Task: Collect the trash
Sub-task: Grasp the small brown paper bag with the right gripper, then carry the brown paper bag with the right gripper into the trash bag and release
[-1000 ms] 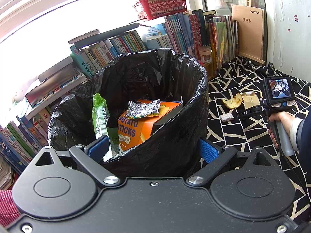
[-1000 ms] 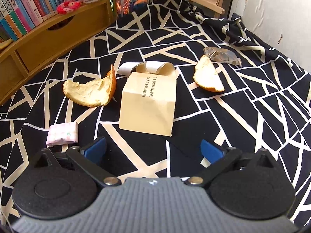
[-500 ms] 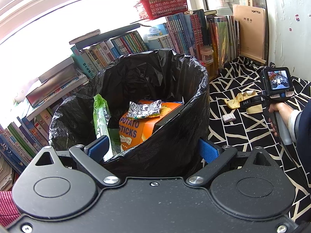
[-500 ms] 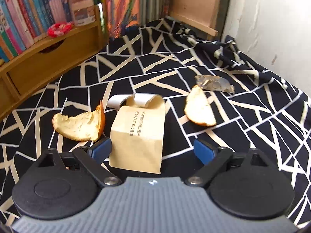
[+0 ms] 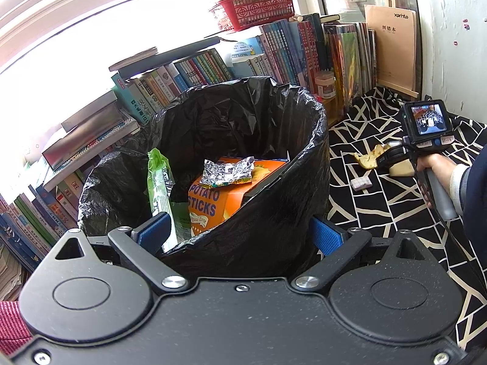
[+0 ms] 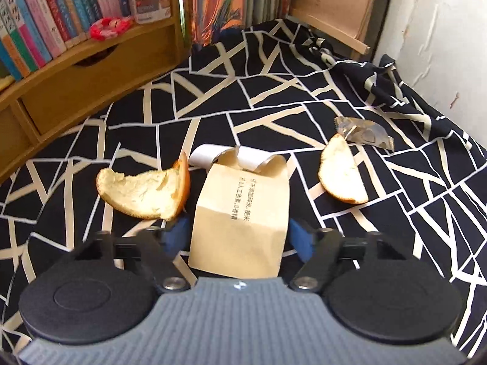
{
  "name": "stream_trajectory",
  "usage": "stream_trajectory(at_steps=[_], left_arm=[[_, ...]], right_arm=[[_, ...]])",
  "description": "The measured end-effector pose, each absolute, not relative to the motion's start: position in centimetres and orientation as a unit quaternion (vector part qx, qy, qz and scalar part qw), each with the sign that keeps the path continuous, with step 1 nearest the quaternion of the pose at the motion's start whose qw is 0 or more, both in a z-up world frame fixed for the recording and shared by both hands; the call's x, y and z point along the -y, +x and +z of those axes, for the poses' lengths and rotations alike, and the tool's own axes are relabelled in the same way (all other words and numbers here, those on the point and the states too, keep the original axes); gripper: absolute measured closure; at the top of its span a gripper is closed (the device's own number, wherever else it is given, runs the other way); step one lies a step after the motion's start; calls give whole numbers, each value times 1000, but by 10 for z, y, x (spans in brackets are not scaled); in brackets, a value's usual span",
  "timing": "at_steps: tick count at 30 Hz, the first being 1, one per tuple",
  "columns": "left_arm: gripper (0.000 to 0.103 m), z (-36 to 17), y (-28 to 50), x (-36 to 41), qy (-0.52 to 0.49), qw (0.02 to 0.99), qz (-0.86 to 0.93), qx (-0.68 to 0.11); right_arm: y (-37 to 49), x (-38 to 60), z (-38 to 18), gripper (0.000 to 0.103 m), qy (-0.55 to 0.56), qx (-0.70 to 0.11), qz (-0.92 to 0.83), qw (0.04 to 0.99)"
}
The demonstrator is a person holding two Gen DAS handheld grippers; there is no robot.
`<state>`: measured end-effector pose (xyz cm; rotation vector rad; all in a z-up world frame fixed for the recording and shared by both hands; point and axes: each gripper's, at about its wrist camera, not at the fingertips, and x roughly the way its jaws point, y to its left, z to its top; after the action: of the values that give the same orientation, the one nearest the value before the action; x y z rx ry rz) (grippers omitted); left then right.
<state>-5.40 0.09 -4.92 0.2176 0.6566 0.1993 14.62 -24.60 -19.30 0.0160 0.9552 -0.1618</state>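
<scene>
A tan paper bag (image 6: 240, 222) lies flat on the black-and-cream patterned cloth (image 6: 274, 97). My right gripper (image 6: 239, 236) is low over it, its blue pads (image 6: 299, 238) close beside the bag's two edges; the bag is uncrumpled. An orange peel (image 6: 146, 191) lies to its left, another peel (image 6: 341, 179) to its right, with a clear wrapper (image 6: 362, 132) beyond. My left gripper (image 5: 240, 234) stands open, straddling the near wall of the black-lined bin (image 5: 274, 213). The bin holds an orange box (image 5: 219, 194), a foil wrapper (image 5: 228, 170) and a green wrapper (image 5: 158, 179).
A wooden shelf with a drawer (image 6: 76, 91) and rows of books (image 5: 304, 48) border the cloth. A white wall (image 6: 441, 45) stands to the right. A small tissue packet (image 5: 360, 182) lies on the cloth near the person's hand (image 5: 432, 164), which holds the right gripper.
My right gripper has moved forward and down over the paper bag, and its fingers have narrowed around it. The left gripper and the bin have barely shifted.
</scene>
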Motion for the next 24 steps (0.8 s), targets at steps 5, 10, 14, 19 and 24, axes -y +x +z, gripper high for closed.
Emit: stream_trajectory(at_steps=[5,10,14,19,24], left_arm=[[7,-50,-55,-1,107,936,96,-321],[7,-50,-55,-1,107,936,96,-321],[7,-49,-57,-1,105,936,95,-321],[7,-49,-58,1,103,937,93,-321],[7,-49,-60,2,105,937,90,-321]], right_arm=[[142,247,-176,48,45,-441,-97,891],[137,246,-141,48,88,-411,-89,903],[130,236,-99,48,107,-374,-56,920],[108,214,-42,48,126,-325,32,937],[83,186,7,47,126,-281,140,941]])
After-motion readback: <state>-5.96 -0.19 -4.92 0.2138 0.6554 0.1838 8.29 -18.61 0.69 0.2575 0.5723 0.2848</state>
